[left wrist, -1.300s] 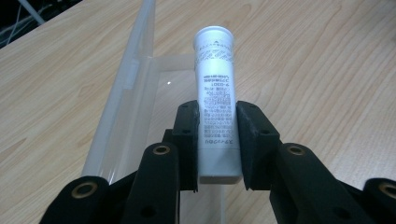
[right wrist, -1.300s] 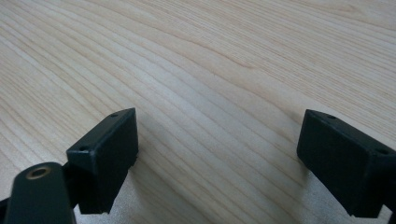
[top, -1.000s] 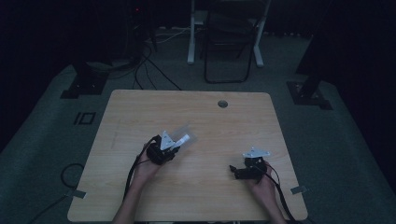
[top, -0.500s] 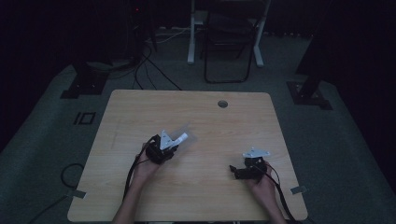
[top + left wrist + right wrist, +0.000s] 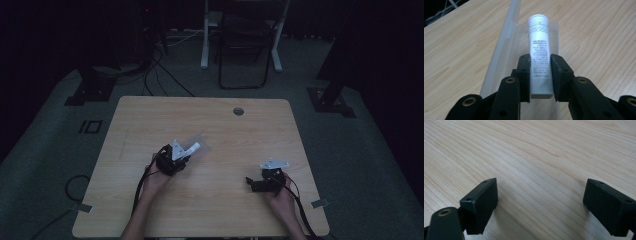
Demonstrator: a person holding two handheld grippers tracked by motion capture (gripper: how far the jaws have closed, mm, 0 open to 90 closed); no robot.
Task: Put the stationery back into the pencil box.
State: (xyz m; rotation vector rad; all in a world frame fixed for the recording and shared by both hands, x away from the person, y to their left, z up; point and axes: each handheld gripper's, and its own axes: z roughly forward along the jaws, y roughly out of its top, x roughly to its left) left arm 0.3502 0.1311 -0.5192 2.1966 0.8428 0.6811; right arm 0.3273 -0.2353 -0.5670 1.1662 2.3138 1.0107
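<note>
A white tube [image 5: 539,47] with printed text lies lengthwise over a clear plastic case [image 5: 506,42] on the wooden table. My left gripper [image 5: 540,75] is shut on the tube's near end, one black pad pressed on each side. From above, the tube [image 5: 194,147] sticks out up and to the right of the left gripper [image 5: 186,155], over the clear case [image 5: 200,144]. My right gripper [image 5: 540,202] stands open low over bare wood, nothing between its jaws. In the high view the right gripper [image 5: 248,182] rests near the table's right front, jaws pointing left.
The wooden table [image 5: 210,200] has a round cable hole [image 5: 238,111] near its far edge. Behind the table stand a dark chair [image 5: 243,45] and white desk legs [image 5: 205,35]. Cables [image 5: 150,70] run across the floor at the far left.
</note>
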